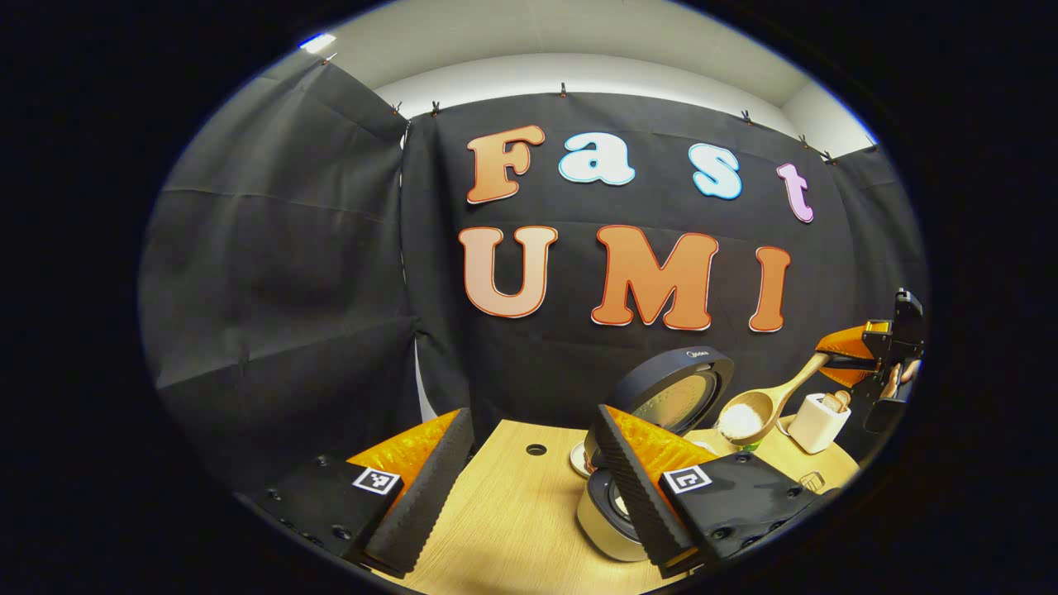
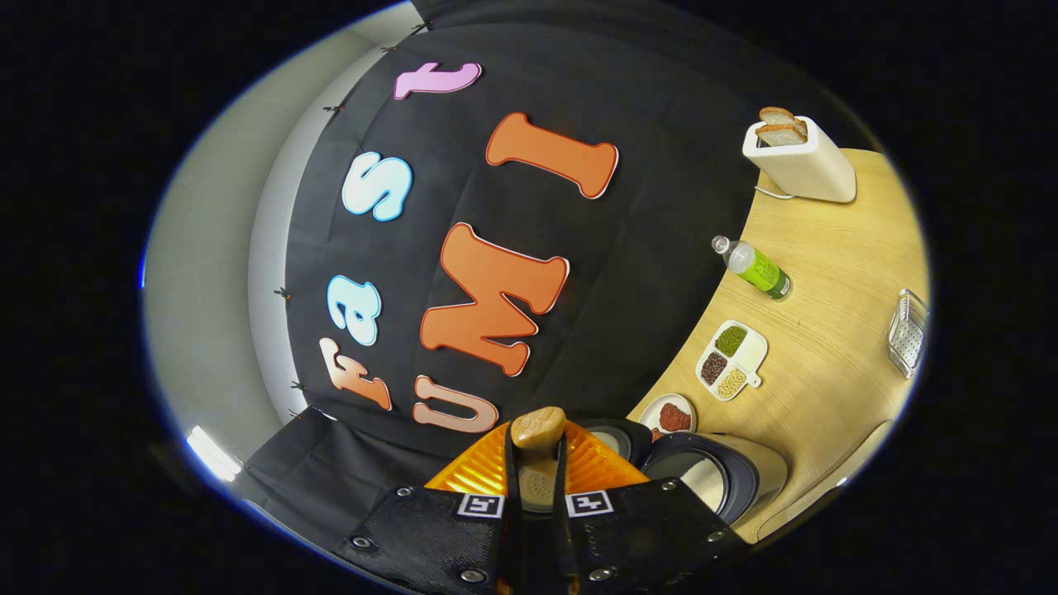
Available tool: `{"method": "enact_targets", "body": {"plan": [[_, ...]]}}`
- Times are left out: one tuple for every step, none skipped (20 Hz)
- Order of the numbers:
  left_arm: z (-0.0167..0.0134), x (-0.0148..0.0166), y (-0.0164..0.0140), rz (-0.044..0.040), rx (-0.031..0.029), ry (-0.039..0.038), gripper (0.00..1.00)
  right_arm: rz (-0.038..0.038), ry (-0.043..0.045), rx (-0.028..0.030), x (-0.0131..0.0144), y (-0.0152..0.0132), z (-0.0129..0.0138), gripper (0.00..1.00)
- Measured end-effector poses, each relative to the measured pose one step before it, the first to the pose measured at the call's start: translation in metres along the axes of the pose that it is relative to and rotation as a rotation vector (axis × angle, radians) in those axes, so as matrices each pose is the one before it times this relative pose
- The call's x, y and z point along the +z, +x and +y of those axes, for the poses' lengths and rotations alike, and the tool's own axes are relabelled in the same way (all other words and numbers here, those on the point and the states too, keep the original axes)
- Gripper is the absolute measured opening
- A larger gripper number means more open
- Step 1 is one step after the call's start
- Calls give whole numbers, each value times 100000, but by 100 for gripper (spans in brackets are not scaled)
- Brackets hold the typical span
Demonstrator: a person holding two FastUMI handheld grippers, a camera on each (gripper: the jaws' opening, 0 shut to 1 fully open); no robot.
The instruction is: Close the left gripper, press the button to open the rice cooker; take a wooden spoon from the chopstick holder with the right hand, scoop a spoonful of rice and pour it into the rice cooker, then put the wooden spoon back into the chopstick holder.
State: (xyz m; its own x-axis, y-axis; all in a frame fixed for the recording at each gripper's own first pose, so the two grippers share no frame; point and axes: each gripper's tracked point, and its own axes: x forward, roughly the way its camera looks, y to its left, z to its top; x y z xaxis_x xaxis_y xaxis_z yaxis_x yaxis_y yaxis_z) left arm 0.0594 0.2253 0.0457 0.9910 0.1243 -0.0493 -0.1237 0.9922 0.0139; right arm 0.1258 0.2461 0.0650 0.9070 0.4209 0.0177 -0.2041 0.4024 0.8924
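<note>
— Rice cooker [image 1: 653, 438] is on the table [image 1: 512, 512], lid up. Where's the spoon?

— Wooden spoon [image 1: 756, 413] is clamped by its handle in the right gripper [image 1: 860, 351]; its bowl, heaped with rice, hangs just beside the lid, handle slanting up to the right.

— And the left gripper [image 1: 529, 487]?

— Fingers spread, empty, nearer the cooker. I'd say the spoon must travel left, then tip.

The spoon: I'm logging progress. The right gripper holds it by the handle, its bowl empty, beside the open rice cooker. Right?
Not quite: the bowl is not empty. In the left gripper view the spoon carries a heap of white rice. The rest holds: the right gripper is shut on its handle, and the rice cooker stands open beside it.
</note>
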Motion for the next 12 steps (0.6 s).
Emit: {"method": "enact_targets", "body": {"plan": [[103, 4, 63, -34, 54, 3, 98, -236, -1423, -336, 30, 93, -71, 13], [-4, -5, -5, -232, 11, -35, 98, -282, -1430, -158, -13, -11, 34, 13], [113, -56, -90, 125, 121, -51, 98, -236, -1304, -91, -117, 89, 140, 13], [4, -66, 225, 219, -26, -7, 98, -174, -1343, 70, -33, 111, 77, 13], [24, -192, -53, 405, -61, 58, 98, -250, -1411, -47, -30, 73, 48, 13], [-44, -9, -15, 227, -73, 157, 98, -156, -1433, -334, -31, 84, -50, 13], [67, -86, 42, 179, 8, 246, 98, -174, -1590, -374, -57, 22, -9, 13], [-47, 109, 23, 11, 77, 177, 98, -263, -1772, -293, -8, 17, -56, 13], [162, -21, -118, -27, 90, 28, 98, -212, -1691, -230, -91, 23, 124, 13], [-4, 17, 67, 7, 17, -81, 98, -276, -1443, -44, 33, 16, 4, 13], [73, 103, 29, -71, 129, 39, 98, -164, -1229, 45, -90, -24, 181, 13], [-2, 47, 130, -92, 44, 154, 98, -58, -1075, 116, -2, -18, 39, 13]]}}
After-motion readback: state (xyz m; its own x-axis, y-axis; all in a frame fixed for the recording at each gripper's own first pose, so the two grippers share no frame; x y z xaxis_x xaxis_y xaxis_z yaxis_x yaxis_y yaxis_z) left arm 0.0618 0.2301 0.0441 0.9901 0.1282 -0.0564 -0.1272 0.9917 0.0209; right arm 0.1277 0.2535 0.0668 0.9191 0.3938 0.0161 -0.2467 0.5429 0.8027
